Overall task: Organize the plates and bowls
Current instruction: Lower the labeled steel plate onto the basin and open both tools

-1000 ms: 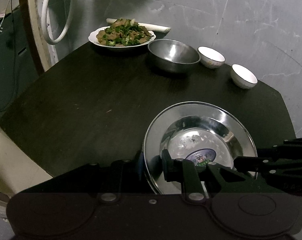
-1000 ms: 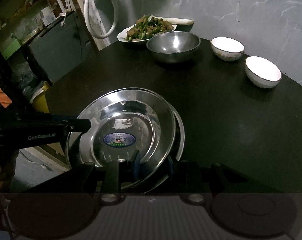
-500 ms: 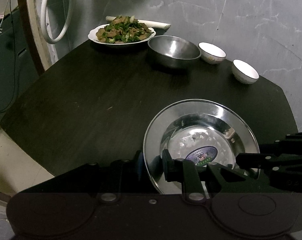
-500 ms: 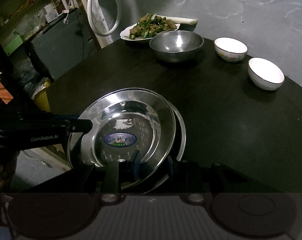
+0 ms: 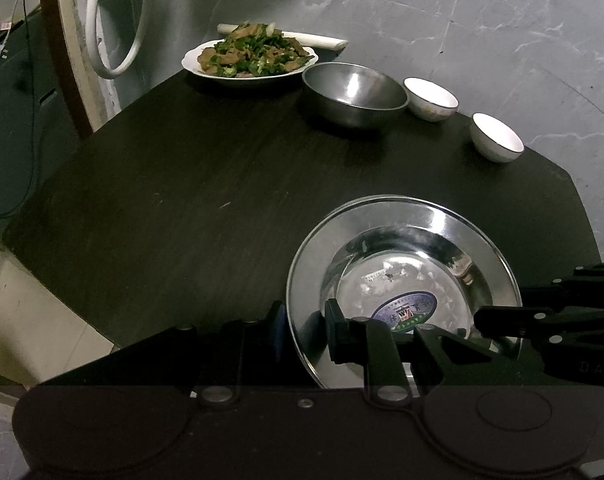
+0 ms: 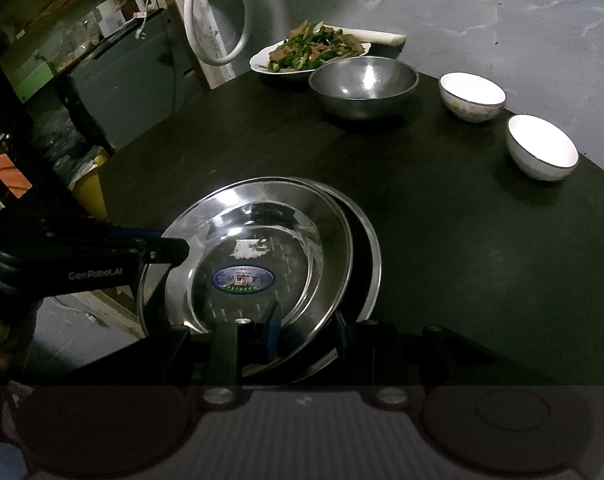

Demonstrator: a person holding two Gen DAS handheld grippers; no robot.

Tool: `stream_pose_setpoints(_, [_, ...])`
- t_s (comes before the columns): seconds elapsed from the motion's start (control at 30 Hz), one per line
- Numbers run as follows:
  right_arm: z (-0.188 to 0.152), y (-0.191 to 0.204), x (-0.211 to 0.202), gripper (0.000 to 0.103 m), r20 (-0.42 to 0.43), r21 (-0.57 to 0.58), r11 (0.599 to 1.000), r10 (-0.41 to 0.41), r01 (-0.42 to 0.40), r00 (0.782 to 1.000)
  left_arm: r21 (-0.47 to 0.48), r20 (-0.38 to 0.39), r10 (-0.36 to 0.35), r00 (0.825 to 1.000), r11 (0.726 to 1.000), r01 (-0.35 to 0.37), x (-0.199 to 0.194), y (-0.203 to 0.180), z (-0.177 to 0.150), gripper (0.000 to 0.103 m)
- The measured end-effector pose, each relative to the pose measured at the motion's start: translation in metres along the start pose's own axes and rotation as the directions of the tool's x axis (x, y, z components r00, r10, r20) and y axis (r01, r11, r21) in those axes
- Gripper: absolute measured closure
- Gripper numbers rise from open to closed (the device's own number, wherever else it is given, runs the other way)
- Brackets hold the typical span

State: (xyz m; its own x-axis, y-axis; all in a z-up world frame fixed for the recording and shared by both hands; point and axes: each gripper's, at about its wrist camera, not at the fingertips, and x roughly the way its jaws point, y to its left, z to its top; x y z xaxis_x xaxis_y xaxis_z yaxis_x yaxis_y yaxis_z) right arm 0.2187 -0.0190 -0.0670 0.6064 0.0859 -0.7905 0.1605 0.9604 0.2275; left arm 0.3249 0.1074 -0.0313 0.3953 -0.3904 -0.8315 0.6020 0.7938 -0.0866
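My left gripper [image 5: 303,326] pinches the near-left rim of the top steel plate [image 5: 401,272], and my right gripper [image 6: 307,330] clamps its near rim. That plate sits tilted over a second steel plate [image 6: 371,256] at the near edge of the dark table [image 6: 441,220]. So two steel plates. Far across I count one steel bowl [image 6: 363,82], two white bowls [image 6: 471,94] and one dish of food [image 5: 250,58]. Since a second ago, both grips and the plates are unchanged.
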Motion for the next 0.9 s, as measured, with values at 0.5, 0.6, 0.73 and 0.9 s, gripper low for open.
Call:
stream_pose_setpoints(0.5, [-0.002,0.002,-0.002,0.069,0.003,-0.019,1.000,0.003,-0.003,1.000,0.013,0.002,0.008,1.000,1.000,-0.008,0.000,-0.002,-0.001,0.079])
stream_pose_setpoints(0.6, [-0.003,0.003,-0.004,0.068,0.006,-0.026,1.000,-0.001,0.001,1.000,0.013,0.003,0.010,1.000,1.000,-0.010,0.000,-0.002,0.000,0.079])
stream_pose_setpoints(0.73, [-0.003,0.004,-0.007,0.058,0.015,-0.038,0.999,-0.019,0.019,1.000,0.008,0.006,0.015,1.000,1.000,-0.015,-0.001,-0.001,0.000,0.074])
stream_pose_setpoints(0.9, [-0.002,0.005,-0.011,0.055,0.034,-0.047,0.999,-0.023,0.024,0.999,0.009,0.010,0.021,1.000,1.000,-0.021,-0.002,0.001,0.003,0.071])
